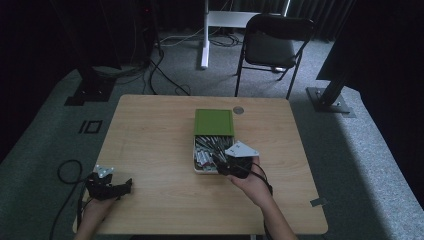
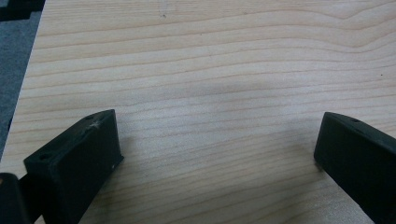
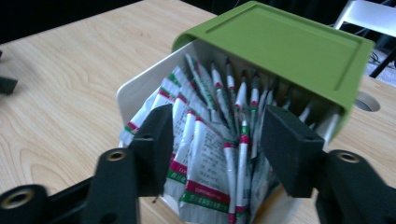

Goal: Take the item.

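Wooden table (image 1: 150,150), one white box (image 1: 199,167) just right of centre, its green lid (image 1: 214,122) slid back toward 12 o'clock so the near half stands open. Inside, a crowd of white sachets (image 3: 205,154) with red and green bands, standing on end and leaning every way. Right gripper (image 1: 223,165) is at the box's open end, roughly 5 o'clock of the lid; in the right gripper view its jaws stand about half open, straddling a few sachets at the near wall, pads not yet pressing on any that I can make out. Left gripper (image 1: 107,187) rests at the table's 7 o'clock corner, jaws wide apart over bare wood, nothing between them. Progress, as I judge it: box opened, reach made, no sachet lifted out; the pinch and the withdrawal remain. Room: lid overhangs the far half, so upward exit is free only at the near end. Box walls close on both sides of the jaws. Open tabletop lies broad toward 9 o'clock; the right edge is nearer. A round cable port (image 1: 238,110) sits beyond the lid at 1 o'clock.
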Demonstrator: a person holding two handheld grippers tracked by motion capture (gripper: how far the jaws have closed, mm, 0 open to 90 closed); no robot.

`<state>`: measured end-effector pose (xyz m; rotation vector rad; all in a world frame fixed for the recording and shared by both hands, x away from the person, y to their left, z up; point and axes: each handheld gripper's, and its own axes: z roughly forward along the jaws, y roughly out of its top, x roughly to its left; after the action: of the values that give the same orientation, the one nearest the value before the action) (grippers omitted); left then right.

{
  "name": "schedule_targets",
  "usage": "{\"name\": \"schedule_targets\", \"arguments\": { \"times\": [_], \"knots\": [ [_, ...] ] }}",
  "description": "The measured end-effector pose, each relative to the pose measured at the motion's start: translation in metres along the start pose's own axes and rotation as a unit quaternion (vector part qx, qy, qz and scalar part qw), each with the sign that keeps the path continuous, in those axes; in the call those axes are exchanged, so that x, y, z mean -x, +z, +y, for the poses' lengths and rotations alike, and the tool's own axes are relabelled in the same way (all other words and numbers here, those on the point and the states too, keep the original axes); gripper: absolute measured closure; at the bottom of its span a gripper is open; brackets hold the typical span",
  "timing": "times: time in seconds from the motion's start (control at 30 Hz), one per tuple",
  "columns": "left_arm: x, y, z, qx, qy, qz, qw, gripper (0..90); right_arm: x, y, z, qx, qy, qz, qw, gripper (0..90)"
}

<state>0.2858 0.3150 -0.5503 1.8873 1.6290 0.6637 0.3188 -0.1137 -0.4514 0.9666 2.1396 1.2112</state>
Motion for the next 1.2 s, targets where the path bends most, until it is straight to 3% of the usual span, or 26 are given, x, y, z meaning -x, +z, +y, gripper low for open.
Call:
{"name": "schedule_targets", "arguments": {
  "times": [0.07,0.2,0.53,0.67,0.93,1.0,1.2],
  "knots": [
    [0.000,0.000,0.000,0.000,0.000,0.000,1.0000,1.2,-0.005,0.004,-0.003,-0.001,-0.007,0.012,0.9999,53.9],
    [0.000,0.000,0.000,0.000,0.000,0.000,1.0000,1.2,-0.007,0.007,-0.005,-0.002,-0.010,0.018,0.9998,58.3],
    [0.000,0.000,0.000,0.000,0.000,0.000,1.0000,1.3,-0.010,0.022,-0.019,-0.035,-0.032,0.010,0.9988,71.9],
    [0.000,0.000,0.000,0.000,0.000,0.000,1.0000,1.3,-0.009,0.026,-0.023,-0.047,-0.040,0.006,0.9981,73.1],
    [0.000,0.000,0.000,0.000,0.000,0.000,1.0000,1.2,-0.005,0.032,-0.030,-0.067,-0.029,-0.001,0.9973,72.6],
    [0.000,0.000,0.000,0.000,0.000,0.000,1.0000,1.3,-0.004,0.033,-0.032,-0.071,-0.021,-0.008,0.9972,73.9],
    [0.000,0.000,0.000,0.000,0.000,0.000,1.0000,1.3,-0.007,0.038,-0.035,-0.078,-0.034,-0.031,0.9959,77.3]
  ]
}}
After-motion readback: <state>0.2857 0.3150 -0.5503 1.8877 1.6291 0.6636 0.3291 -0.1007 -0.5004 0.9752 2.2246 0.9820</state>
